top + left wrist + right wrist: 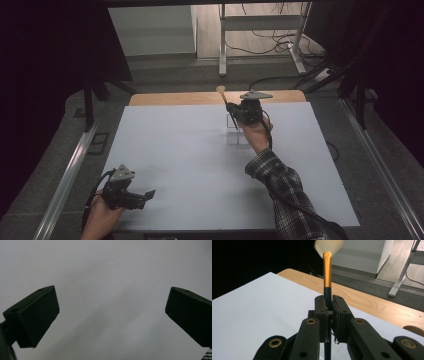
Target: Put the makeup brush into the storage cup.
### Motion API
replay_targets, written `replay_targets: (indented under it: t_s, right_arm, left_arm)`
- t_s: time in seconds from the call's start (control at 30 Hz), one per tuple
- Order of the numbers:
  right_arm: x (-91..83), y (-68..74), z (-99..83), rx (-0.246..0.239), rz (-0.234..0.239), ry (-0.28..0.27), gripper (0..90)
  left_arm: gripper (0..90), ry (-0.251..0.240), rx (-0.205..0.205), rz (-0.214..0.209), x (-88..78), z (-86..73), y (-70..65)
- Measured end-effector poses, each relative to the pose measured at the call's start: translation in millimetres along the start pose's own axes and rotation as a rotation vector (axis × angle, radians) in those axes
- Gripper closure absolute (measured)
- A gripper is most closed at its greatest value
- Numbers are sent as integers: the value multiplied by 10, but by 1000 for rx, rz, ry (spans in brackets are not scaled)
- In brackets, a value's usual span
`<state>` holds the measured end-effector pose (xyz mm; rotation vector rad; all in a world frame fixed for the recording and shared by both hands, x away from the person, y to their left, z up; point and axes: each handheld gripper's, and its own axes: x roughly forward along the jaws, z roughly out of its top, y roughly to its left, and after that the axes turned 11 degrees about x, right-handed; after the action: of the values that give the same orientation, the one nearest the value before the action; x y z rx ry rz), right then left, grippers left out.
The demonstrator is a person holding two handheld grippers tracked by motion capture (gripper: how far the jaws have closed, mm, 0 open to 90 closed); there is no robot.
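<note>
A clear box point(235, 134) sits on the white-topped table point(175, 160).

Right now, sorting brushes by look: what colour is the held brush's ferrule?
Shiny gold ferrule above a dark blue handle, clearest in the right gripper view.

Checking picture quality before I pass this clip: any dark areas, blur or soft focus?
High view: dim, surroundings near black, white sheet evenly lit. Left gripper view: soft shadows streak the sheet between the open left gripper. Right gripper view: right gripper sharp on the brush, bristles soft, left background black.
</note>
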<state>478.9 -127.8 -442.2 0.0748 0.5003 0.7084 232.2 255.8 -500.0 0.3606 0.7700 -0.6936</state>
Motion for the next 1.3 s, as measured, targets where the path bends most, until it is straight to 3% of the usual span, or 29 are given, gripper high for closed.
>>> replay_targets:
  t_s: [0.93,1.0,1.13,1.3]
  right_arm:
    - [25,-55,-178,4,-15,38,818]
    - [22,-49,-165,3,-1,39,699]
    - [21,-11,-126,-17,-16,33,422]
    - [40,-10,-97,7,-15,57,254]
  left_arm:
    - [0,11,3,-2,11,-1,-5]
    - [0,12,4,-2,12,-1,-5]
    - [0,13,6,-2,14,0,-6]
    - [0,14,6,-1,14,2,-9]
